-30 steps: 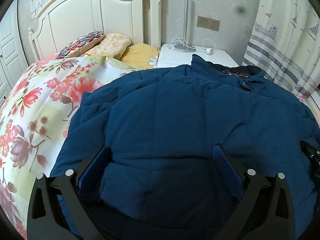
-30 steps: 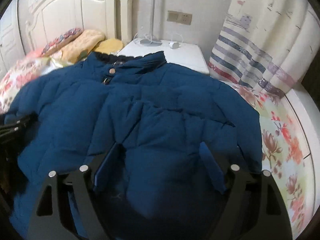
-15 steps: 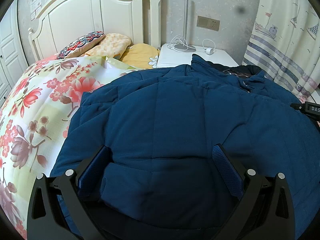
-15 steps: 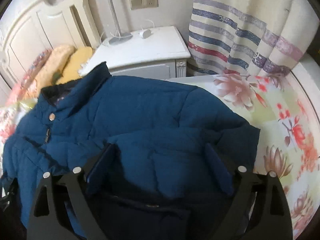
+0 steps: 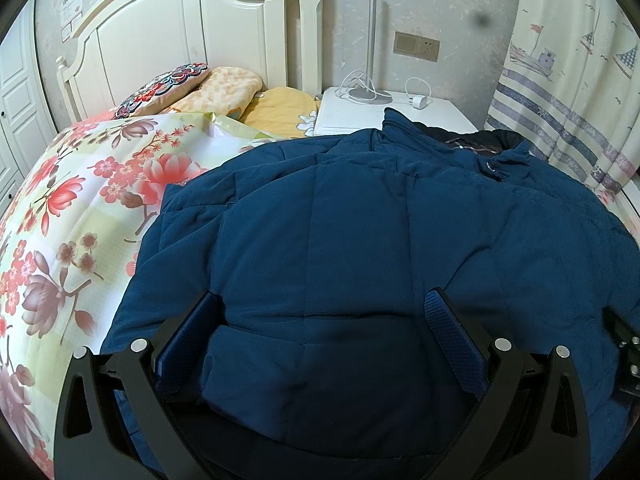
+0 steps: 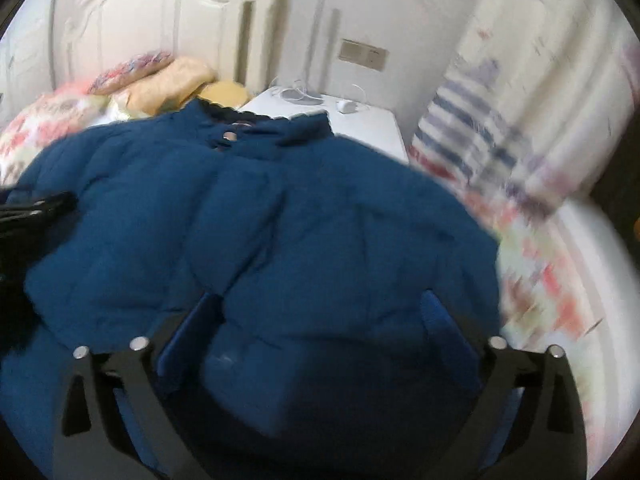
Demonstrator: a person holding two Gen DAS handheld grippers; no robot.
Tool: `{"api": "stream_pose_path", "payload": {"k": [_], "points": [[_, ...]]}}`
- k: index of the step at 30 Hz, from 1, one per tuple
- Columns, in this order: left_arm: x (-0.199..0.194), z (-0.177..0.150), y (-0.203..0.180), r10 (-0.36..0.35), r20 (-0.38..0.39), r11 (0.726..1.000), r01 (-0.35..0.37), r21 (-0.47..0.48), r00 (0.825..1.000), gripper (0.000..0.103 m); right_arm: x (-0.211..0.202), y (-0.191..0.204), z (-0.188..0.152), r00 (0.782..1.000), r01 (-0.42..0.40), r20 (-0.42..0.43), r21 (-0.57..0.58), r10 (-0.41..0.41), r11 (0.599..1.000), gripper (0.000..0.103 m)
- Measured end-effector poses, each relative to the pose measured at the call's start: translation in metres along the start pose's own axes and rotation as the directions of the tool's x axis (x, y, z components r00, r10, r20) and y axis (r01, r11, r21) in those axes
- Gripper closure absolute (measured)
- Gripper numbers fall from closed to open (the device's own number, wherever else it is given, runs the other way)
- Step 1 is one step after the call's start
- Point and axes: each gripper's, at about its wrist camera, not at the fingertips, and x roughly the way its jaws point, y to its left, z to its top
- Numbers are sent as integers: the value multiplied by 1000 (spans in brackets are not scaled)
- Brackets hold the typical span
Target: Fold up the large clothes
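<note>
A large dark blue padded jacket (image 5: 360, 232) lies spread on the floral bedspread (image 5: 80, 208), collar toward the nightstand. My left gripper (image 5: 320, 320) is open, its fingers wide apart over the jacket's lower left part, with fabric bulging between them. In the right wrist view, which is motion-blurred, the jacket (image 6: 300, 220) fills the middle and my right gripper (image 6: 320, 316) is open over its lower right part. The left gripper (image 6: 36, 208) shows at that view's left edge, the right one at the left view's right edge (image 5: 624, 340).
Pillows (image 5: 224, 88) lie by the white headboard (image 5: 192, 40). A white nightstand (image 5: 360, 116) with a lamp pole and charger stands behind the jacket's collar. A striped curtain (image 5: 568, 92) hangs at the right. Bedspread shows to the jacket's left.
The right gripper swung up toward the nightstand and curtain, then back down over the jacket's lower part, and is still moving. The left gripper has held still.
</note>
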Motion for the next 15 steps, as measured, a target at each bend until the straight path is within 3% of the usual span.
{"api": "stream_pose_path", "payload": {"k": [11, 13, 15], "points": [[1, 0, -1, 8, -6, 1000, -8, 4, 1000, 4, 6, -7, -3, 998, -51, -24, 32, 52, 998, 2], [-7, -2, -2, 25, -33, 999, -24, 20, 999, 4, -4, -13, -2, 997, -47, -58, 75, 52, 996, 3], [-38, -8, -2, -4, -14, 1000, 4, 8, 1000, 5, -36, -15, -7, 995, -92, -9, 160, 95, 983, 4]]}}
